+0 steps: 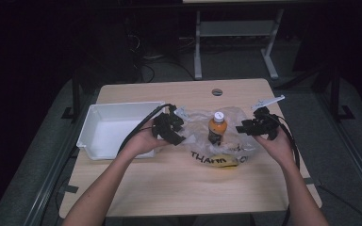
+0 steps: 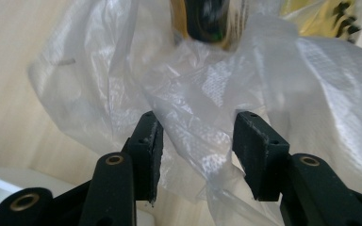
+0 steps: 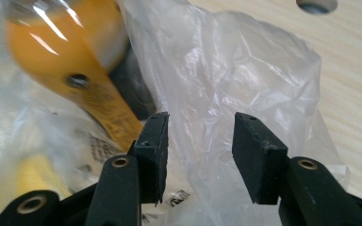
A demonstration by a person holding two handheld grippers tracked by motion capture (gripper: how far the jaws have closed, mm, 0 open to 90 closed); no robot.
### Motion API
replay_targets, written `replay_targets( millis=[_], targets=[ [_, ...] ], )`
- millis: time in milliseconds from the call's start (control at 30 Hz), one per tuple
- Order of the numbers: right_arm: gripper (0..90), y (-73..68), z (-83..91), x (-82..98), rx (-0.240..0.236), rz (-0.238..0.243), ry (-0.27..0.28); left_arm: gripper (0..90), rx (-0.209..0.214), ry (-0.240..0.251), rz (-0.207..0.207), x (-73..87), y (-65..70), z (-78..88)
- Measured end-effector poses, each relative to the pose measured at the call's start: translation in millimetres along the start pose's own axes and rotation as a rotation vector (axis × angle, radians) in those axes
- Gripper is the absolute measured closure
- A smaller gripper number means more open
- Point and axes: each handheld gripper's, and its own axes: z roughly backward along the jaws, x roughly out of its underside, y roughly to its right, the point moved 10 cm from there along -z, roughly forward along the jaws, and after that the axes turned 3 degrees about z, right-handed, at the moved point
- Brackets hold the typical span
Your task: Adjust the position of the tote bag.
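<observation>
Now both grippers flank the bag [image 1: 226,136]: left gripper [image 1: 176,128] and right gripper [image 1: 243,128], jaws apart, film loose between. Bottle [image 1: 217,127] upright inside bag, banana [image 1: 224,161] beside it.

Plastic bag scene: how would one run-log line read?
left tool: open at bag edge | right tool: open at bag edge | plastic bag: holds orange bottle, banana
</observation>
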Motion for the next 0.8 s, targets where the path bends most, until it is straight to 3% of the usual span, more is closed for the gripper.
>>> replay_targets(
  millis=[133,233,300,367,533,600,800],
  targets=[
    [55.4,-10.0,9.1,-4.8,-0.008,0.027,0.031,53.4,0.0,-0.031,-0.019,3.3,4.0,-5.1],
    [55.0,-19.6,13.1,-4.7,-0.025,0.048,0.025,53.8,0.01,-0.047,-0.023,11.2,7.6,-12.1],
    [54.7,-23.4,15.8,-4.8,-0.025,0.059,0.027,54.3,-0.006,-0.059,-0.031,16.3,7.2,-15.6],
    [54.8,-25.8,18.8,-6.5,-0.031,0.066,0.04,54.3,0.005,-0.039,-0.011,15.7,6.2,-14.2],
    [54.9,-29.7,23.6,-10.0,-0.033,0.075,0.036,55.3,-0.021,0.053,-0.001,2.6,0.3,-2.3],
    [54.9,-29.6,24.1,-11.2,-0.031,0.079,0.038,55.3,-0.002,0.084,-0.004,-2.1,1.3,-0.7],
    [55.2,-29.4,22.7,-10.7,-0.033,0.073,0.032,56.5,-0.013,0.112,0.011,-15.2,-4.4,-0.4]
  ],
)
